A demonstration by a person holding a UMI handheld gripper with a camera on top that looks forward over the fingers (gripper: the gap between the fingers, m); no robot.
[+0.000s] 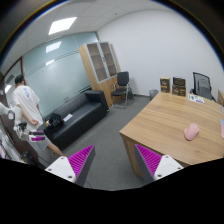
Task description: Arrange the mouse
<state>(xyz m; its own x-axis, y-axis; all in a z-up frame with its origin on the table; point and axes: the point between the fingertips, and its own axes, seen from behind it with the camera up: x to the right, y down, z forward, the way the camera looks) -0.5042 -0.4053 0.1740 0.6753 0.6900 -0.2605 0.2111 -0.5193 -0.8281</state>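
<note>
Gripper view, one entry. Fingers (pixel 114 162): two, each with a magenta ridged pad (pixel 82 157), standing apart with nothing between them, held high and well back from the work.

Landmark: rectangular light-wood tabletop (pixel 160 125). On it, toward its far right part, small pale pink rounded computer mouse (pixel 191 131), lying alone on bare wood, well beyond the fingers and to their right. Its long axis appears to run roughly front to back across the tabletop; which end is the nose cannot be told.

Behind the tabletop: two upright framed items (pixel 171 86), black office chair (pixel 121 87), tall wooden cabinet (pixel 99 62). Left of the tabletop: black sofa (pixel 73 117), person in white top (pixel 24 104).

Step judged: approach, mouse not yet reached. Next move calls for carrying the fingers forward and right, lowering over the mouse, and straddling its narrow sides.
</note>
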